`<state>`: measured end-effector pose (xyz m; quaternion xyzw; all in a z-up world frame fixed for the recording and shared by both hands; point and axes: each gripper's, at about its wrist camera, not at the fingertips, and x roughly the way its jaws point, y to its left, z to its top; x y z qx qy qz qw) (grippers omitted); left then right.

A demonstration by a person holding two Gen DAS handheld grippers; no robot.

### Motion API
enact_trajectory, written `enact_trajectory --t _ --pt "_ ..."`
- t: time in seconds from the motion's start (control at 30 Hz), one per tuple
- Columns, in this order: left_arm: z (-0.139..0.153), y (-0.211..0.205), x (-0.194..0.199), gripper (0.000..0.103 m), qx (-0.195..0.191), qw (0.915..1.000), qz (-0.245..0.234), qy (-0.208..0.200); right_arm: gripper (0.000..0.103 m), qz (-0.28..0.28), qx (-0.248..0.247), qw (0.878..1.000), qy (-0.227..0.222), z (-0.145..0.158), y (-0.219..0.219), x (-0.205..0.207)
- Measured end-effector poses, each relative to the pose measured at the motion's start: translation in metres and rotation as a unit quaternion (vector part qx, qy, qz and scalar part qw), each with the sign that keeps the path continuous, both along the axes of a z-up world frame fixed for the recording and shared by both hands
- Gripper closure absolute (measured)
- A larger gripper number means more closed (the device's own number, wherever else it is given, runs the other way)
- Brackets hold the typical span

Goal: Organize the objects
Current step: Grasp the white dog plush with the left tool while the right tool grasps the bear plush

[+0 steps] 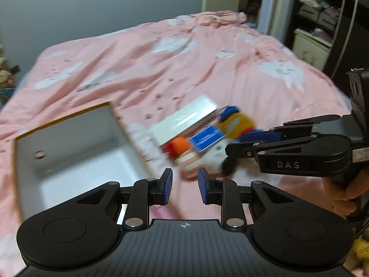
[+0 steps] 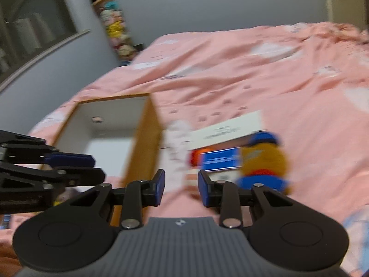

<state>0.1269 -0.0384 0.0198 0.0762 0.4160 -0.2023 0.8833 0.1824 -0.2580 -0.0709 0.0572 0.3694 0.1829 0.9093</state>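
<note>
An open cardboard box (image 1: 129, 136) with a tan rim and white inside lies on the pink bed, at the left. To its right sits a blurred pile: a flat white box (image 1: 186, 120), a small blue box (image 1: 206, 138), a yellow plush with a blue cap (image 1: 235, 122), an orange-headed striped plush (image 1: 184, 154) and a white plush (image 1: 216, 157). My left gripper (image 1: 185, 184) hangs open just short of the pile, nothing between its pads. My right gripper (image 2: 181, 188) is open and empty too, facing the blue box (image 2: 219, 159) and the yellow plush (image 2: 265, 159). It reaches in from the right (image 1: 233, 145).
The pink duvet (image 1: 207, 64) stretches back to a grey wall. A doorway and dark wardrobe shelves (image 1: 318, 18) stand at the far right. A tall stack of plush toys (image 2: 113, 25) leans on the wall. A hand (image 1: 341, 194) holds the right gripper. The left gripper (image 2: 98, 167) enters at the left.
</note>
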Motion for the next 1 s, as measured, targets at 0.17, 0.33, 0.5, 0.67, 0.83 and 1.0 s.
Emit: enact_trajectory --t 0.17,0.33,0.5,0.67,0.83,1.0 --pt "-0.017 -0.017 0.025 0.072 -0.040 0.9988 0.004 0.027 0.069 -0.050 -0.012 0.999 -0.003 0.001 -0.034 0.009" --pt "-0.039 -0.032 0.044 0.072 -0.031 0.9988 -0.004 0.038 0.069 -0.083 0.005 0.996 0.033 -0.014 -0.061 0.029" --pt "-0.061 -0.059 0.050 0.072 0.082 0.9899 -0.113 0.020 0.068 -0.087 0.010 0.994 0.059 -0.035 -0.068 0.043" --pt "-0.082 -0.073 0.059 0.060 0.156 0.9683 -0.195 0.014 0.060 -0.090 0.018 0.993 0.071 -0.047 -0.072 0.056" --pt "-0.102 -0.092 0.056 0.052 0.235 0.9323 -0.274 -0.015 0.050 -0.089 0.037 0.991 0.088 -0.061 -0.081 0.063" --pt "-0.126 -0.107 0.045 0.046 0.294 0.8977 -0.324 -0.049 0.047 -0.088 0.071 0.988 0.103 -0.071 -0.091 0.069"
